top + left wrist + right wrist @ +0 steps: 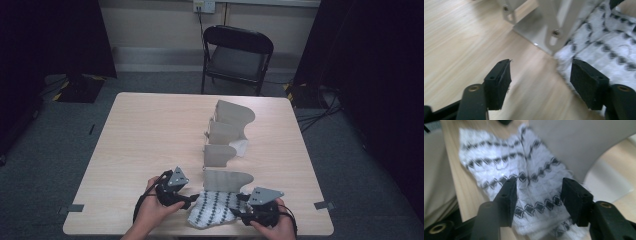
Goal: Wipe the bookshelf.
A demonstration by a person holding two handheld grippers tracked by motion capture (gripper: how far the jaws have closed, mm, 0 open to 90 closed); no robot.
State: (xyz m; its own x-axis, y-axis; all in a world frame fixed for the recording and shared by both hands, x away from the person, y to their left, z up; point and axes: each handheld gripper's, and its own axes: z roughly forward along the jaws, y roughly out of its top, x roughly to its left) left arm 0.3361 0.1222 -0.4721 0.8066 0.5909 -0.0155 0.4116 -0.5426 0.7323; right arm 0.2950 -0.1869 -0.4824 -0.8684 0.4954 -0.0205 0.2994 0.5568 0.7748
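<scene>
grey carpet floor (150,82), black folding chair (237,57) behind wooden table (150,130), pale wall (150,20), wall socket (204,5), dark curtains (55,35)

A recording lab is indicated: a bare wooden counter (150,130) is set on grey carpet (45,165), flanked by black curtains (370,55), with a folding chair (236,57), floor cables (320,112) and tape marks (75,208).

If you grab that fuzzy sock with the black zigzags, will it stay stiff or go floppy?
Probably floppy: the patterned sock lies rumpled and flat on the table. It looks fuzzy, so likely light and not slippery. Its top sits against a grey sock form, which might snag it.
</scene>
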